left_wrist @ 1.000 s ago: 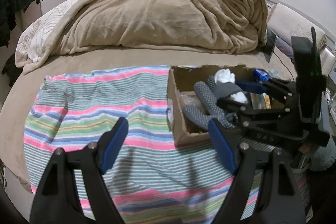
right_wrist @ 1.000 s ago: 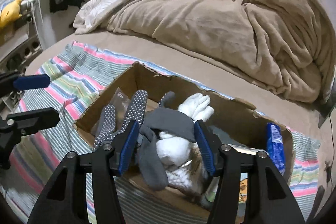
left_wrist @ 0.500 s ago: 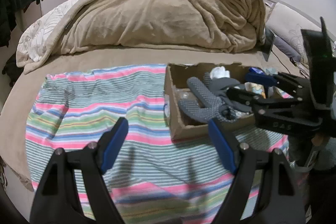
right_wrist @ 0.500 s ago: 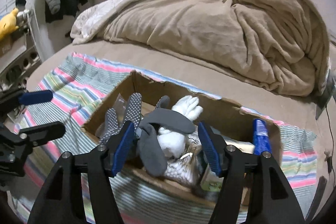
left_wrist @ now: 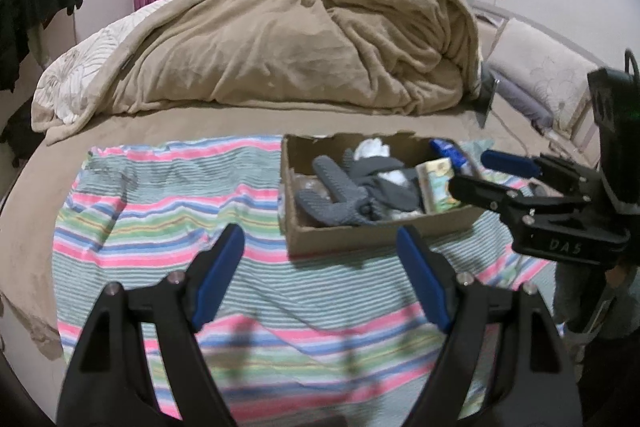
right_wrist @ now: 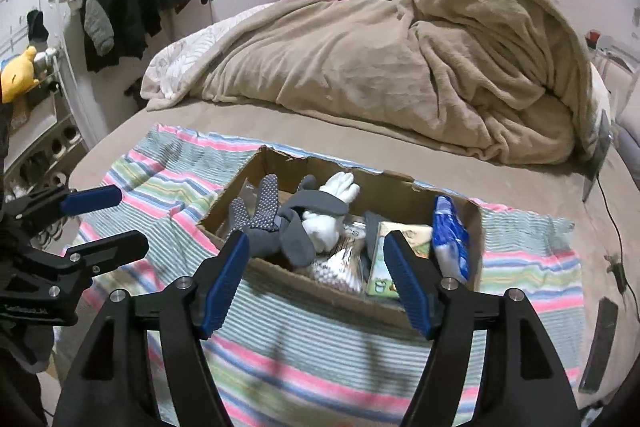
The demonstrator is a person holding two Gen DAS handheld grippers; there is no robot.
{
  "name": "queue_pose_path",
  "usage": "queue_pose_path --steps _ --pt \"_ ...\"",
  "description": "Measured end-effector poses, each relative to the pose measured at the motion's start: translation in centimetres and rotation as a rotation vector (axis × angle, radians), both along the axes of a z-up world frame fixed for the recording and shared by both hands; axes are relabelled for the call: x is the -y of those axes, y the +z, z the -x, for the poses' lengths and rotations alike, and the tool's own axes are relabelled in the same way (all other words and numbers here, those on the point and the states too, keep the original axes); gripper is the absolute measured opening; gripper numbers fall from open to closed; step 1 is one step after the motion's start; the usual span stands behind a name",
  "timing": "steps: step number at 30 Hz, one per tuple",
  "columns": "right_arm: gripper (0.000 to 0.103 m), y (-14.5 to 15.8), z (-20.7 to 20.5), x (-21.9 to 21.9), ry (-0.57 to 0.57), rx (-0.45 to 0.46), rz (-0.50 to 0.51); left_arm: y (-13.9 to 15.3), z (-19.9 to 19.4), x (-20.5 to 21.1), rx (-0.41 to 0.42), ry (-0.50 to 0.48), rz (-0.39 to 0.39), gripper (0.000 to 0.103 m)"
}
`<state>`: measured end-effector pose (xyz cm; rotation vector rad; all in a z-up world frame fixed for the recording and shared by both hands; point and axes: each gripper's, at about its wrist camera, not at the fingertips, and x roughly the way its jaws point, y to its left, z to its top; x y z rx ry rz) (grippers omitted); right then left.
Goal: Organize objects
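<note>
Box of soft goods on the bed, both grippers empty and clear of it.

Open brown cardboard box (right_wrist: pixel 280 277) sat on the striped multicolour cloth (left_wrist: pixel 168 203) on the bed, holding a grey dotted knit glove (right_wrist: pixel 260 211), white glove (right_wrist: pixel 340 187), blue plastic packet (right_wrist: pixel 450 235) and a small printed carton (right_wrist: pixel 386 259). Gloves looked light, limp and grippy; judged best pinched mid-palm or at the cuff, since a fingertip grab would let them dangle and snag. Packet probably slick and crushable. Right gripper (right_wrist: pixel 316 283) hovered in front of the box, fingers wide, nothing held. Left gripper (left_wrist: pixel 320 279) was over bare cloth, fingers wide, empty. Beige crumpled blanket (left_wrist: pixel 300 47) lay behind.
</note>
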<state>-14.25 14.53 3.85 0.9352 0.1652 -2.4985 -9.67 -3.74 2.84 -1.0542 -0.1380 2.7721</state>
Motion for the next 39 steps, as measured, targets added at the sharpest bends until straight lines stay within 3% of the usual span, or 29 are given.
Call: queue_pose_path --steps 3,6,12,21,27,39 --pt "0.073 0.7 -1.1 -0.8 -0.018 -0.003 0.017 0.9 -1.3 -0.5 -0.015 0.005 0.008 0.081" --pt "0.073 1.5 -2.5 -1.5 -0.032 -0.003 0.034 1.5 -2.6 -0.9 -0.026 0.008 0.015 0.094" --pt "0.073 2.7 -5.3 -2.5 -0.07 0.01 0.051 2.8 -5.2 -1.7 -0.046 0.016 0.002 0.095" --pt "0.078 4.5 -10.1 -3.2 -0.1 -0.019 0.089 4.9 -9.2 -3.0 -0.073 0.053 0.054 0.096" --pt "0.078 5.6 -12.9 -3.3 -0.113 -0.041 0.124 5.2 -11.9 -2.6 -0.088 0.103 0.024 0.097" --pt "0.079 6.8 -15.1 -4.5 -0.134 -0.049 0.149 6.7 -14.4 -3.0 -0.119 0.108 0.028 0.097"
